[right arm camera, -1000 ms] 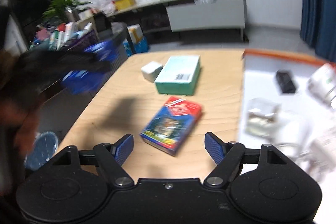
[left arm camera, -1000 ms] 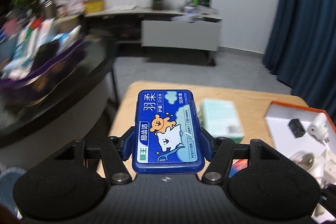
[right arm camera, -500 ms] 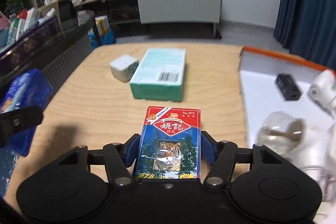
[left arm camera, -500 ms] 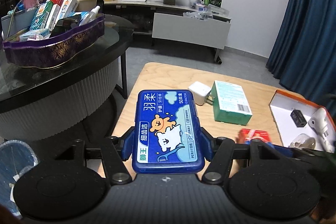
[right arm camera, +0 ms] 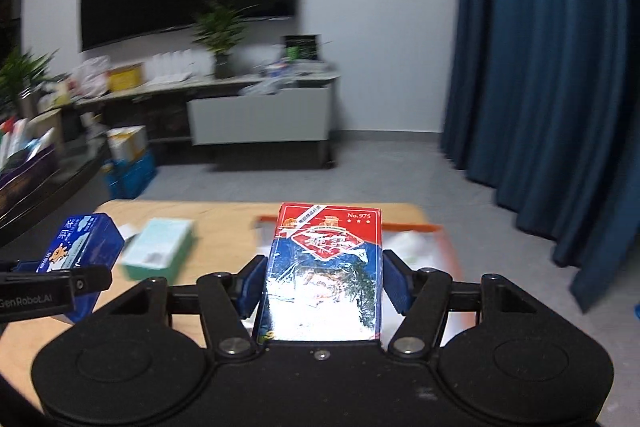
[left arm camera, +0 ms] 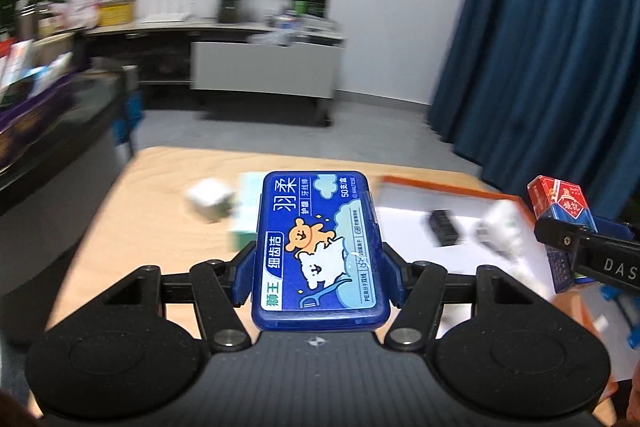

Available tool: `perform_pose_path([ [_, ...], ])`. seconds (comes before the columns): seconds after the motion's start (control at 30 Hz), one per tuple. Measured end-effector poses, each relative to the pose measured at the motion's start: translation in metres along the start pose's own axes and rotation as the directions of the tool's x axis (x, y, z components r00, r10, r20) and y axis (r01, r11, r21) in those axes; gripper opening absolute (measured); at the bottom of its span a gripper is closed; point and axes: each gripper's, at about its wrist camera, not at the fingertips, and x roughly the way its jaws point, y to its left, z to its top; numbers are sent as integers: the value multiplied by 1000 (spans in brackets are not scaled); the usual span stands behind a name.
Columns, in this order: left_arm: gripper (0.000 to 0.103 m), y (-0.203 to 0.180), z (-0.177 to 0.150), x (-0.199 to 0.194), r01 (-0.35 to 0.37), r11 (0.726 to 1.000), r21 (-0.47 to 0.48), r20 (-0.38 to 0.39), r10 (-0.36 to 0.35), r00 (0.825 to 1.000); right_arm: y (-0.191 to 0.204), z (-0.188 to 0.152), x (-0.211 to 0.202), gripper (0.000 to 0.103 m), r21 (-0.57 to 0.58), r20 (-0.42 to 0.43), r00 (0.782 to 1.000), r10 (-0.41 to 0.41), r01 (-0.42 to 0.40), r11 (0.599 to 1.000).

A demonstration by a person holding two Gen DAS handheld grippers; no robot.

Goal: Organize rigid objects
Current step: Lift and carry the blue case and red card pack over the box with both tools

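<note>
My left gripper [left arm camera: 318, 273] is shut on a blue floss-pick case [left arm camera: 320, 251] with a bear picture, held above the wooden table [left arm camera: 160, 195]. My right gripper [right arm camera: 322, 281] is shut on a red and blue playing-card box [right arm camera: 324, 267], lifted off the table; that box also shows at the right edge of the left wrist view [left arm camera: 560, 223]. The blue case shows at the left of the right wrist view [right arm camera: 80, 251]. An orange-rimmed white tray [left arm camera: 408, 215] lies on the table's right side, below and ahead of both grippers.
On the table stand a teal box [right arm camera: 158, 247] and a small white cube charger [left arm camera: 210, 199]. The tray holds a black block [left arm camera: 444, 227] and a white plug [left arm camera: 500, 227]. A dark glass table with a purple basket [left arm camera: 24, 115] is left. Blue curtains [right arm camera: 540, 87] hang right.
My right gripper has closed on the card box and lifted it off the table. My left gripper, still holding the blue case, has swung right toward the tray.
</note>
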Motion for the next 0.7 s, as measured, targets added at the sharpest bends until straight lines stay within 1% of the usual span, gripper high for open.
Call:
perform_pose_path([
  [0.07, 62, -19, 12, 9, 44, 999, 22, -10, -44, 999, -24, 5, -2, 73, 26, 10, 1000, -24, 23, 999],
  [0.13, 62, -39, 27, 15, 73, 996, 56, 3, -73, 997, -44, 9, -5, 73, 44, 25, 998, -52, 51, 998],
  [0.2, 62, -55, 37, 19, 88, 992, 87, 27, -91, 995, -59, 11, -9, 73, 70, 38, 997, -66, 63, 996],
  [0.27, 62, -66, 41, 23, 91, 991, 95, 42, -96, 995, -69, 10, -9, 73, 90, 43, 997, -67, 63, 994],
  [0.37, 62, -75, 33, 27, 78, 992, 100, 47, -83, 995, -76, 0, -5, 73, 105, 34, 998, -53, 50, 993],
  [0.5, 62, -72, 20, 38, 50, 994, 94, 1, -51, 999, -77, -14, 4, 73, 121, 3, 1000, -18, 17, 993],
  [0.6, 62, -71, 20, 41, 24, 995, 96, -24, -22, 999, -75, -18, 12, 73, 128, -12, 1000, 9, -7, 992],
  [0.7, 62, -72, 21, 39, 16, 995, 97, -35, -12, 999, -70, -17, 19, 73, 124, -18, 1000, 25, -22, 992],
])
